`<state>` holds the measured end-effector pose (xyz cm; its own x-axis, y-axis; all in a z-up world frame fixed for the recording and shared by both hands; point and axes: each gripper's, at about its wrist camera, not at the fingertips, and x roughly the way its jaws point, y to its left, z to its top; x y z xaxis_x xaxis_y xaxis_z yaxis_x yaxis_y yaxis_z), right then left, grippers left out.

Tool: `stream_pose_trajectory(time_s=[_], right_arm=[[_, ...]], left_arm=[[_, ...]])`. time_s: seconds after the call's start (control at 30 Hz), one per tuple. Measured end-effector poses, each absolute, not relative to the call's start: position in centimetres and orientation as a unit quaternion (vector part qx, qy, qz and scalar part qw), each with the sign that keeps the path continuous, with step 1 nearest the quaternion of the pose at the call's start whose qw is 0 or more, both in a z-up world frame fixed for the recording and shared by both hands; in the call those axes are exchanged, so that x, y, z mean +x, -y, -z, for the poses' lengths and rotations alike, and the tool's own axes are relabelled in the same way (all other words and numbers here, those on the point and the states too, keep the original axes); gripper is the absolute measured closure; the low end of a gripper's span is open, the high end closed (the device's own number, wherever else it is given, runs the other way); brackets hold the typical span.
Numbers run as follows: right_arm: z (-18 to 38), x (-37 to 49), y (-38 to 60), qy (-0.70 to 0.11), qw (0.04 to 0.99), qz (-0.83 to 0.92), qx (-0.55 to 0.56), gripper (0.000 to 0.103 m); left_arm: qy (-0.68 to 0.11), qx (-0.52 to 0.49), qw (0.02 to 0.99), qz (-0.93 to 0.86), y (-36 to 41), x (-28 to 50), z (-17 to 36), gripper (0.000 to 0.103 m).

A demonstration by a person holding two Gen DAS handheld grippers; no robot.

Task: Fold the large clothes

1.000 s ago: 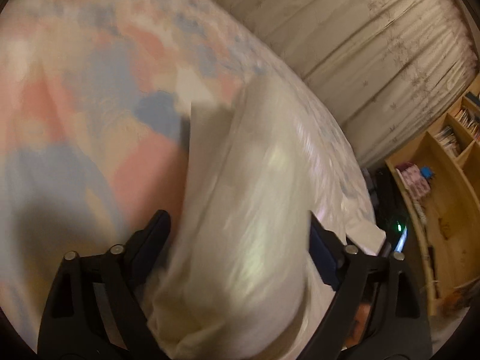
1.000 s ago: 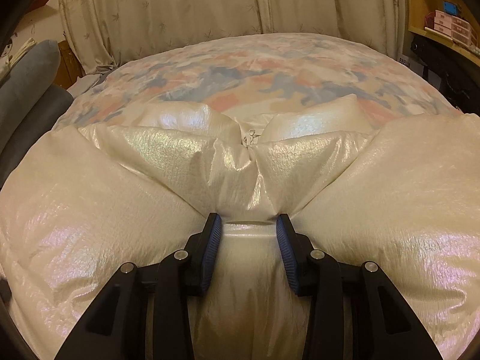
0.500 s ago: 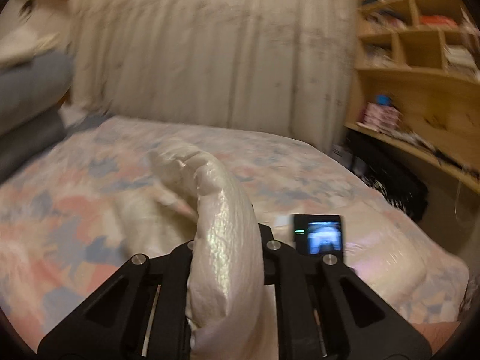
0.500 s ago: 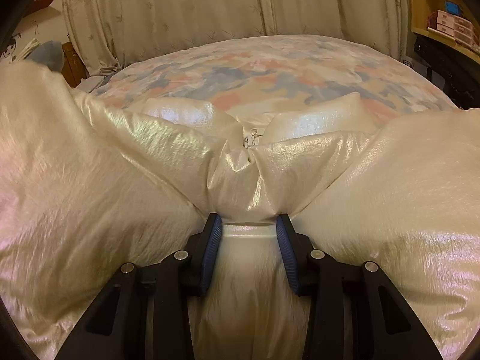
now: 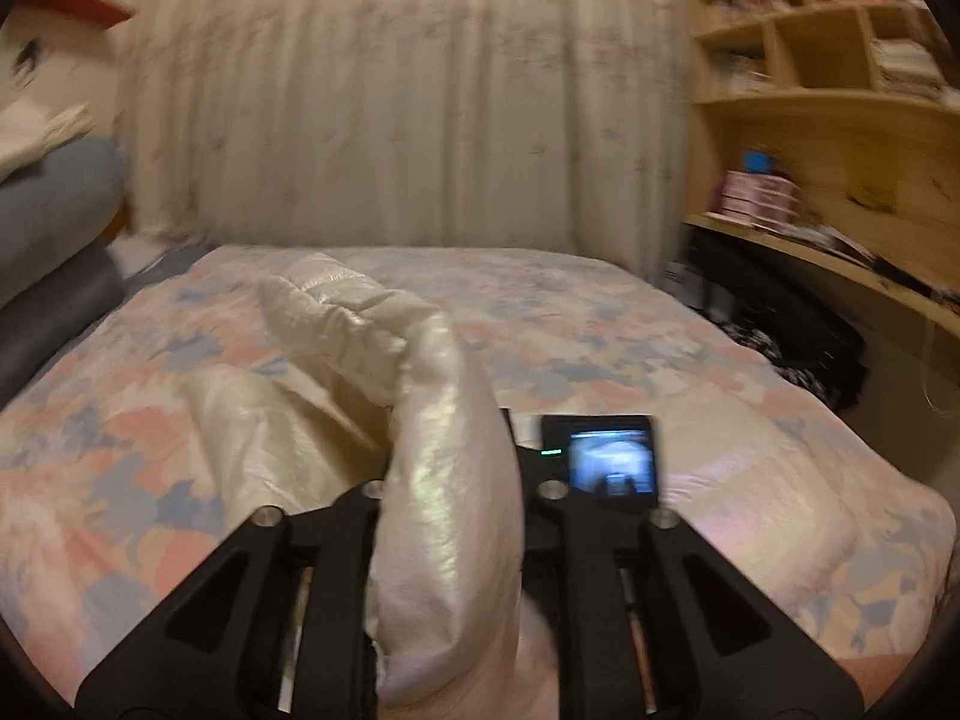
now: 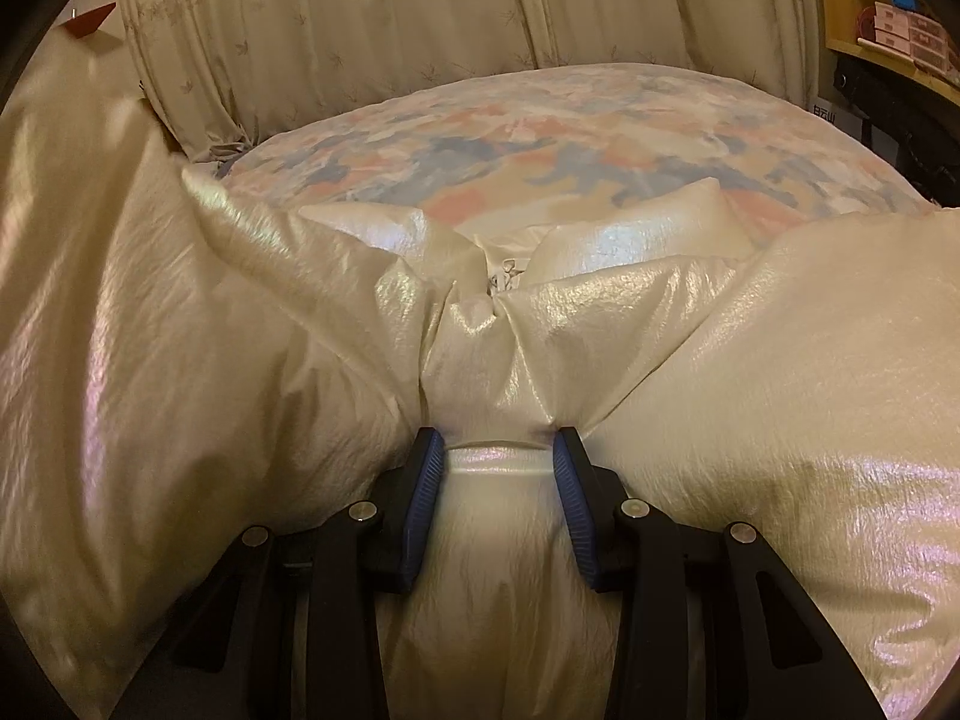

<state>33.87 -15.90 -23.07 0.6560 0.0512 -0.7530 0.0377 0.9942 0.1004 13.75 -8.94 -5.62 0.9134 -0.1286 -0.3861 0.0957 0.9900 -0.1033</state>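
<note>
Your left gripper point(image 5: 447, 480) has a thick roll of the glossy cream padded jacket point(image 6: 750, 372) between its jaws; the jaws are easing apart, yet the puffy fabric fills the whole gap and the pads cannot be seen behind it. That roll rises in front of the lens and curls over to the left, hiding the middle of the bed with its pink, blue and cream patterned cover point(image 5: 600, 324).

Your right gripper point(image 6: 498, 474) is clamped narrow on a bunched fold of the same jacket, its blue ribbed pads point(image 6: 423, 498) pressing the fabric from both sides. The jacket lies spread across the near part of the bed, its collar and zip just beyond the fingertips. A large swell of it stands up at the left of the right wrist view and blocks that whole side.

Pale leaf-printed curtains point(image 5: 408, 108) hang behind the bed. Wooden shelving point(image 5: 840, 120) with books and boxes stands to the right, with dark things below it. Grey cushions point(image 5: 54, 240) are stacked at the left edge. A small lit screen point(image 5: 609, 459) shows just right of the left gripper.
</note>
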Motion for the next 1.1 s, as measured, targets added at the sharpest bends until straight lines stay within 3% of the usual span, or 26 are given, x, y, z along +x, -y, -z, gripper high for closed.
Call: stream_pose_trajectory(time_s=[0.03,0.07,0.1,0.13,0.4,0.63,0.8,0.97,1.1], right_arm=[[23.1,33.9,15.9,-0.414,0.909,-0.004,0.054,0.064],[23.1,33.7,15.9,-0.413,0.909,-0.005,0.054,0.064],[23.1,33.7,15.9,-0.413,0.909,-0.005,0.055,0.064],[23.1,33.6,15.9,-0.412,0.909,-0.006,0.056,0.064],[23.0,33.2,15.7,-0.407,0.911,-0.01,0.058,0.064],[22.9,33.0,15.7,-0.404,0.913,-0.014,0.06,0.064],[22.9,33.0,15.7,-0.404,0.913,-0.015,0.06,0.064],[22.9,33.0,15.8,-0.404,0.913,-0.015,0.059,0.063],[22.9,33.0,15.8,-0.405,0.912,-0.016,0.06,0.063]], left_arm=[[-0.21,-0.056,0.975,0.048,7.3,13.9,6.0,0.065],[-0.225,-0.078,0.971,0.033,5.9,14.2,6.8,0.045],[-0.231,-0.092,0.968,0.024,4.5,14.5,7.4,0.034],[-0.239,-0.108,0.965,0.013,3.2,14.6,8.0,0.031],[-0.316,-0.23,0.92,-0.019,-5.4,14.1,15.2,0.029],[-0.336,-0.311,0.889,-0.019,-10.0,10.9,19.2,0.029],[-0.352,-0.367,0.86,-0.032,-11.9,8.2,20.6,0.022],[-0.396,-0.431,0.811,-0.001,-12.8,8.9,24.6,0.022],[-0.387,-0.458,0.8,0.021,-13.4,11.6,26.5,0.022]])
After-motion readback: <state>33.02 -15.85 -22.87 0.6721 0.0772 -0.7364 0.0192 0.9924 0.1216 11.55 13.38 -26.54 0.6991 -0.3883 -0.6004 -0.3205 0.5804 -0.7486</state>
